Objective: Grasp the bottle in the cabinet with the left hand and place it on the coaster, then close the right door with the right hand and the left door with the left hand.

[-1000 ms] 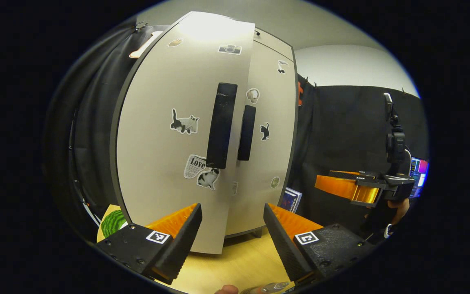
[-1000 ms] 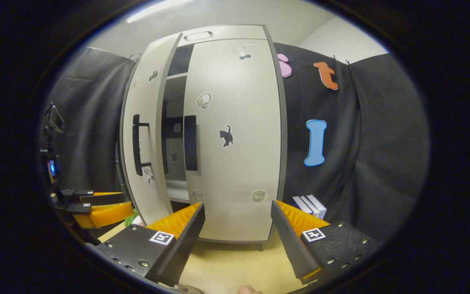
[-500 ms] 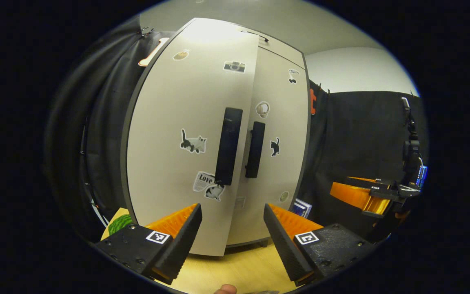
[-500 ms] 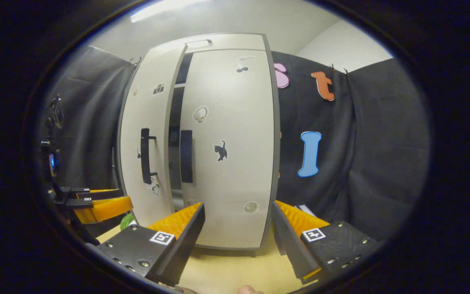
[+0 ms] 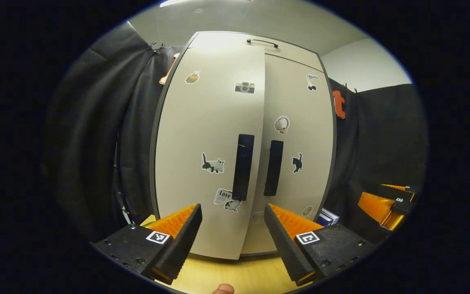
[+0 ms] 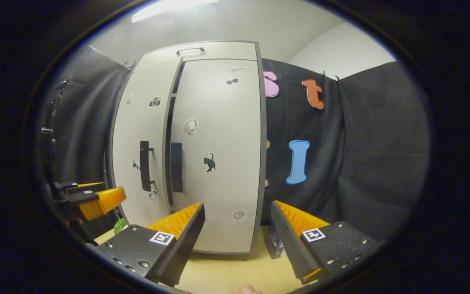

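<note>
Cabinet left door point(image 5: 206, 163) stands slightly ajar, a dark gap beside the flush right door point(image 6: 218, 155); cabinet contents are hidden. Left gripper point(image 5: 231, 241) and right gripper point(image 6: 238, 241) hover apart over the table point(image 5: 235, 273), empty. Risk: an unpushed door stays unlatched.

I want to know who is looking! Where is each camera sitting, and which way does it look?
Left gripper view: rides on the left gripper, jaws open, facing the cabinet front; left door slightly ajar; a fingertip shows at the bottom.
Right gripper view: rides on the right gripper, jaws open, facing the cabinet's right door from the right; the left gripper shows at far left.
Both share: cabinet, both black handles, yellow table, and each other's gripper.
</note>
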Demonstrator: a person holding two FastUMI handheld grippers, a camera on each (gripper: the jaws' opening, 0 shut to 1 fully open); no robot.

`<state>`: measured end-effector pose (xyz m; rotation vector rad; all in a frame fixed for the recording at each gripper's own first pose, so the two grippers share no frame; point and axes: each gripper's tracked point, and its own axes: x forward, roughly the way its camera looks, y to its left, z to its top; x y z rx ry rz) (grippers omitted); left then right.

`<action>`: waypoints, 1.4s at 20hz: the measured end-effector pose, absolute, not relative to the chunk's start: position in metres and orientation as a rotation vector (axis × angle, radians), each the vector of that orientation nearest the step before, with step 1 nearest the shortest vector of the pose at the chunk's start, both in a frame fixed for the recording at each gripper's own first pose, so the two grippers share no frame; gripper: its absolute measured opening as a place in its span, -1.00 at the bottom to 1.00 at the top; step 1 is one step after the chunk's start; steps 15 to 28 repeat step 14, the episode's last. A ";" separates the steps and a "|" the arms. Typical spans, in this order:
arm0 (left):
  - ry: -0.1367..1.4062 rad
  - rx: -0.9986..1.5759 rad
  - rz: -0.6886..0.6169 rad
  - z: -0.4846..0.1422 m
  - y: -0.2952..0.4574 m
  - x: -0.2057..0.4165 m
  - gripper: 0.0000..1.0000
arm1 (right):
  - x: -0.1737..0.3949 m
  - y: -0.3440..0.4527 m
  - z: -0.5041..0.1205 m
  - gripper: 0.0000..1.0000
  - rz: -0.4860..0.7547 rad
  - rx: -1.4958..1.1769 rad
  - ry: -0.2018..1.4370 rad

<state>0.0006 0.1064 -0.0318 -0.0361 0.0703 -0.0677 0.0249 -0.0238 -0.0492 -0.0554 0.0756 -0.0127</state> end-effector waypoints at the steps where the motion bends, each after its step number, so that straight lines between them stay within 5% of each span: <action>1: 0.067 -0.032 -0.069 -0.030 0.102 -0.002 0.92 | 0.023 -0.027 -0.048 0.96 -0.008 -0.056 0.072; 28: -0.004 0.000 -0.053 -0.005 0.030 -0.018 0.86 | 0.016 -0.093 -0.024 0.96 0.032 -0.048 0.032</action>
